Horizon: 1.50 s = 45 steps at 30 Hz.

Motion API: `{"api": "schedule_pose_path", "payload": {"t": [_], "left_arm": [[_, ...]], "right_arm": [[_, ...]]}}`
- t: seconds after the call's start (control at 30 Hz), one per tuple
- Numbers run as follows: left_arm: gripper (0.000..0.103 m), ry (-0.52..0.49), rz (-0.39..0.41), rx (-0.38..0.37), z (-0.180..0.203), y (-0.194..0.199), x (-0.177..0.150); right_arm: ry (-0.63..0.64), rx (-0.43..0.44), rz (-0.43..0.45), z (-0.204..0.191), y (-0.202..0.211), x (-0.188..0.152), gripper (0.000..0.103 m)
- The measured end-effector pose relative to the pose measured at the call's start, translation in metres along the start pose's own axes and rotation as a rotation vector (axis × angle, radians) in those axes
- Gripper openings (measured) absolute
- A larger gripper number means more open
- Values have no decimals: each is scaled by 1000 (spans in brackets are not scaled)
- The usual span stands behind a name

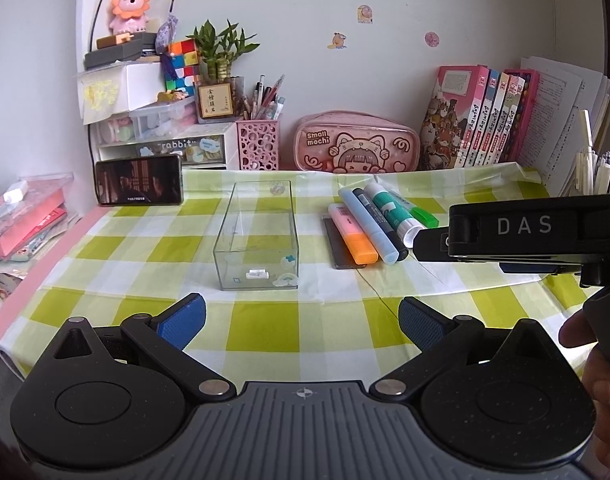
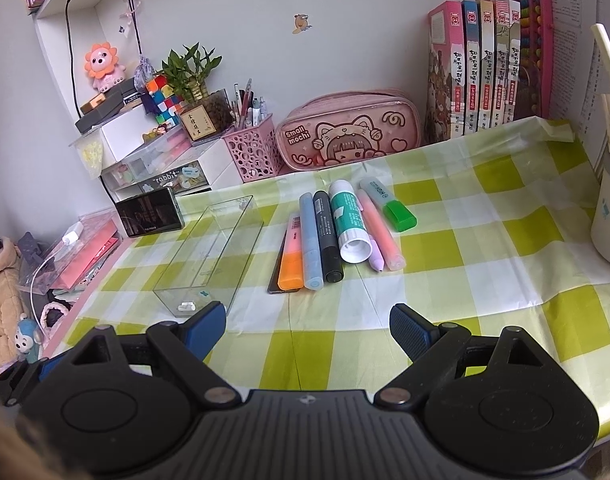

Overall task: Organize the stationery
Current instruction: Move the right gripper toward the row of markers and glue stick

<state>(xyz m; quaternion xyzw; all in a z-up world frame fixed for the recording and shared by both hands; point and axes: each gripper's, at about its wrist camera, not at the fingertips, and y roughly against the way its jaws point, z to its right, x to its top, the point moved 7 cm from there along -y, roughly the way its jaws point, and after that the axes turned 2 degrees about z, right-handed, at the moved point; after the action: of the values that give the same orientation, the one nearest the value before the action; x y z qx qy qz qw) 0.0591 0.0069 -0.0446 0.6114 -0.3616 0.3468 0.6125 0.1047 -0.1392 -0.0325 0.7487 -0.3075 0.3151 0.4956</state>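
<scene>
In the left wrist view, the left gripper (image 1: 301,320) fills the bottom of the frame with its blue-padded fingers spread wide apart and nothing between them. Above it, left of centre, the clear rectangular plastic box (image 1: 257,240) stands upright on the green-and-white checked tablecloth (image 1: 305,332), holding only a small white object at its near end. Right of centre lies the row of stationery, side by side and touching: the orange-and-pink highlighter (image 1: 351,236) resting on a dark flat ruler (image 1: 337,248), the light blue marker (image 1: 369,226), the black marker (image 1: 381,220), the green-and-white glue stick (image 1: 391,214) and the green highlighter (image 1: 419,212). In the right wrist view, the right gripper (image 2: 307,328) occupies the bottom centre, fingers likewise wide apart and empty, aimed toward the near ends of the row; a pink highlighter (image 2: 381,232) and a lilac pen (image 2: 375,254) are also visible there, right of the glue stick. Judgement: the task stands at its start, with no item yet transferred. The next move calls for lowering one gripper over a single item, probably at the edge of the row, closing across its barrel without disturbing its neighbours, then carrying it to the box at the left.
</scene>
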Motion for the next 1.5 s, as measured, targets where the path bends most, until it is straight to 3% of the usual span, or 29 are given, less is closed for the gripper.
{"api": "schedule_pose_path", "payload": {"t": [0.63, 1.5], "left_arm": [[98, -9, 35, -21, -14, 0, 8], [98, -61, 27, 2, -5, -7, 1]], "right_arm": [[18, -40, -4, -19, -13, 6, 80], [-13, 15, 30, -13, -4, 10, 80]]}}
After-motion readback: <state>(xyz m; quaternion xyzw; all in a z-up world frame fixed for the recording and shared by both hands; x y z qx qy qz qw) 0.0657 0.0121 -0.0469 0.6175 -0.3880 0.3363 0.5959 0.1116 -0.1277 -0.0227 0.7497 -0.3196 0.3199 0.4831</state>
